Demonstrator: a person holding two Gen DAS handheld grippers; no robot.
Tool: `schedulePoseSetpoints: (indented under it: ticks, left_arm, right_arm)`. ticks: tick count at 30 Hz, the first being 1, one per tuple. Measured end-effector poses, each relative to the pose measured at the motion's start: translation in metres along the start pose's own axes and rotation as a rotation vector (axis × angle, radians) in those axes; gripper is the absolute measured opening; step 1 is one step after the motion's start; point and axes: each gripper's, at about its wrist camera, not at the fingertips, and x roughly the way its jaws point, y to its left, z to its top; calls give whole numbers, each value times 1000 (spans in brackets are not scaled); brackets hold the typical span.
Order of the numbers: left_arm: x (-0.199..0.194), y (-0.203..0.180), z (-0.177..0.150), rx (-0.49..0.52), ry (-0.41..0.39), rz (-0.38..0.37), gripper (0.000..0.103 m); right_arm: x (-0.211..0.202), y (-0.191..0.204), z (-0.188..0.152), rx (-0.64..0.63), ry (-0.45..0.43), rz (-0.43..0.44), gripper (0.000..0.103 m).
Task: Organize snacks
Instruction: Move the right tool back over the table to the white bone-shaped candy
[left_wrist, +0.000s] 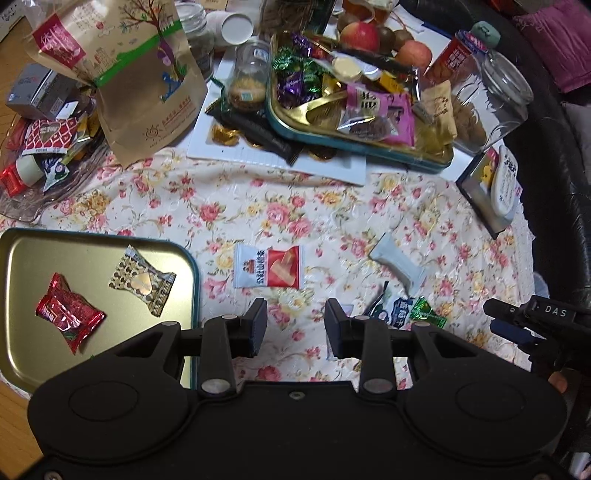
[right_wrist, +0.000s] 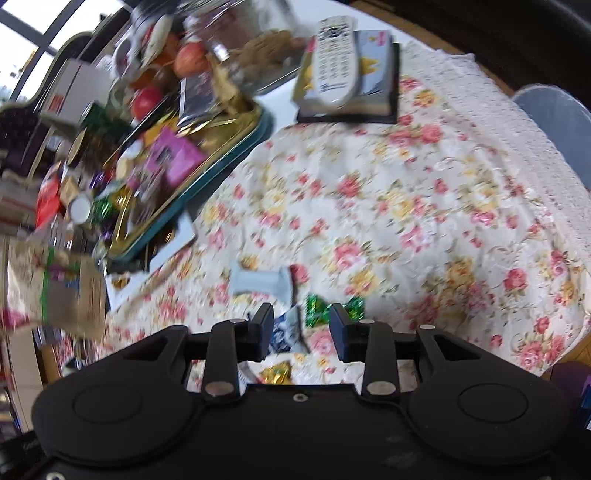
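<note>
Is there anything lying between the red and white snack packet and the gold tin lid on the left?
Nothing visible. Only bare floral tablecloth separates the red and white snack packet from the gold tin lid, which holds two candies with room to spare. The left gripper hangs open just short of the packet.

Floral tablecloth (left_wrist: 295, 214), cream with pink and yellow roses, spread over table; lace-like white edging (right_wrist: 491, 122) along far side in right wrist view. Bare wooden tabletop (left_wrist: 11, 391) exposed at lower left corner. Black leather sofa (left_wrist: 554, 177) just beside table on right, with purple cushion (left_wrist: 557, 48) on seat. Window (right_wrist: 33, 40) with dark frame at upper left of right wrist view, daylight bright through panes. Right wrist view blurred; further detail not determinable.
</note>
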Motion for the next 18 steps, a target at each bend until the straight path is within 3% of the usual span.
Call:
schedulePoseSetpoints:
  ticks: [7,12,18]
  left_arm:
    - [0,-10,4,9,3,-27,43]
    - [-2,-6,5,-12,8,-51,42]
    - [-9,6,7,-56,1,-69,43]
  right_arm:
    - [17,-10,9,11,-39,-59,37]
    - [43,19,2,-99,-3,2,37]
    - [68,66,-13,-301,-5,10,37]
